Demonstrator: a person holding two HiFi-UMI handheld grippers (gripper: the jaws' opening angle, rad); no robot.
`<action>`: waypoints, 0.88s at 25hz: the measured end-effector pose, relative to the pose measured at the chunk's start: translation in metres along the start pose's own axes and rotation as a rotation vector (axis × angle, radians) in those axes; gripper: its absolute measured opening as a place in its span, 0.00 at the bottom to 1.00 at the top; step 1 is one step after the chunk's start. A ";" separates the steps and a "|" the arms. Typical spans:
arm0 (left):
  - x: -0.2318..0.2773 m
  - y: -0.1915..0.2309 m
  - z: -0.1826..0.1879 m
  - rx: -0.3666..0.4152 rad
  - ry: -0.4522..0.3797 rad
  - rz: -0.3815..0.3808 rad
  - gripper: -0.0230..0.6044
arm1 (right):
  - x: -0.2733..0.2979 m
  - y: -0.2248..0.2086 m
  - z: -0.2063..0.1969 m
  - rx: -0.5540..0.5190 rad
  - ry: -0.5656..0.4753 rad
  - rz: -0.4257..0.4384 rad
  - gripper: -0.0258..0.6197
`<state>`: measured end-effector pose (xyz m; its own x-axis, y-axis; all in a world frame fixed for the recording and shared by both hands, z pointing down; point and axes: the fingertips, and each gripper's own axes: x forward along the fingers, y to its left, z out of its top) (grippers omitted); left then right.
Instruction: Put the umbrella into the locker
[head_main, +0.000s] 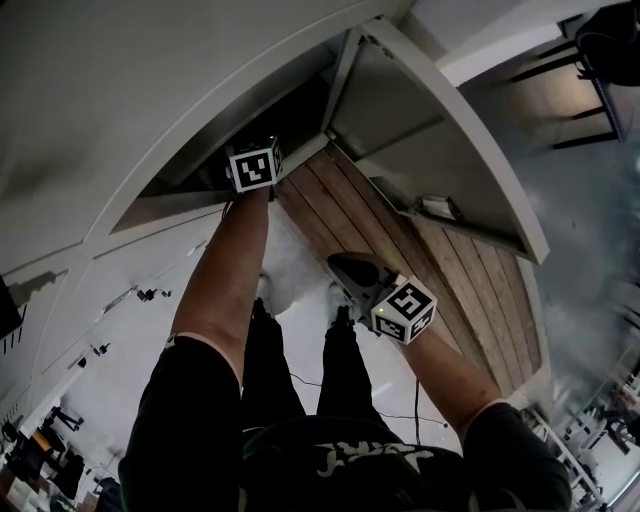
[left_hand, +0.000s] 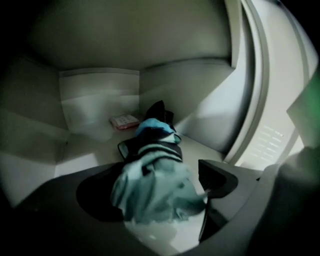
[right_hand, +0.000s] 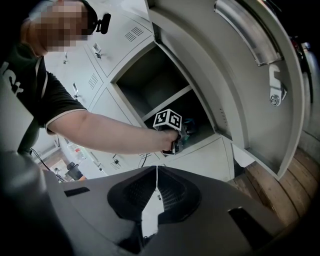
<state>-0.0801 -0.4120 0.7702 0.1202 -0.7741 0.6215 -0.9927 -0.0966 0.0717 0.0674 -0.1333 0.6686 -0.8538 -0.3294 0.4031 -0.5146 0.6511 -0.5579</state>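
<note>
Lying on locker (left_hand: 100, 95) floor was folded blue-and-black umbrella (left_hand: 155, 150), between wide-apart jaws of left gripper (left_hand: 162, 197), not squeezed. Small pink packet (left_hand: 124, 121) sat at back. Right gripper (right_hand: 156, 200) was pinched closed, empty, outside. Umbrella's near end looked blurry; packet too dim to name.

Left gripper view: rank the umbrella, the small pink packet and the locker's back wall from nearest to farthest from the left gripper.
1. Umbrella, centre, lying between the jaws of the open left gripper.
2. Pink packet, farther in on the locker floor, slightly left.
3. Back wall, behind the packet, upper left.
</note>
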 end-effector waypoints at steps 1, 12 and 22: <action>-0.004 -0.002 -0.002 -0.004 0.001 -0.002 0.78 | 0.000 0.002 0.000 -0.001 0.000 0.001 0.09; -0.049 -0.025 -0.026 -0.045 0.016 -0.088 0.78 | -0.007 0.024 0.007 -0.022 -0.018 -0.017 0.09; -0.122 -0.086 -0.060 -0.024 0.063 -0.297 0.78 | -0.029 0.043 0.030 -0.052 -0.045 -0.077 0.09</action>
<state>-0.0095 -0.2724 0.7349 0.4055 -0.6735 0.6180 -0.9141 -0.2978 0.2753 0.0676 -0.1166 0.6114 -0.8153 -0.4090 0.4099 -0.5748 0.6571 -0.4876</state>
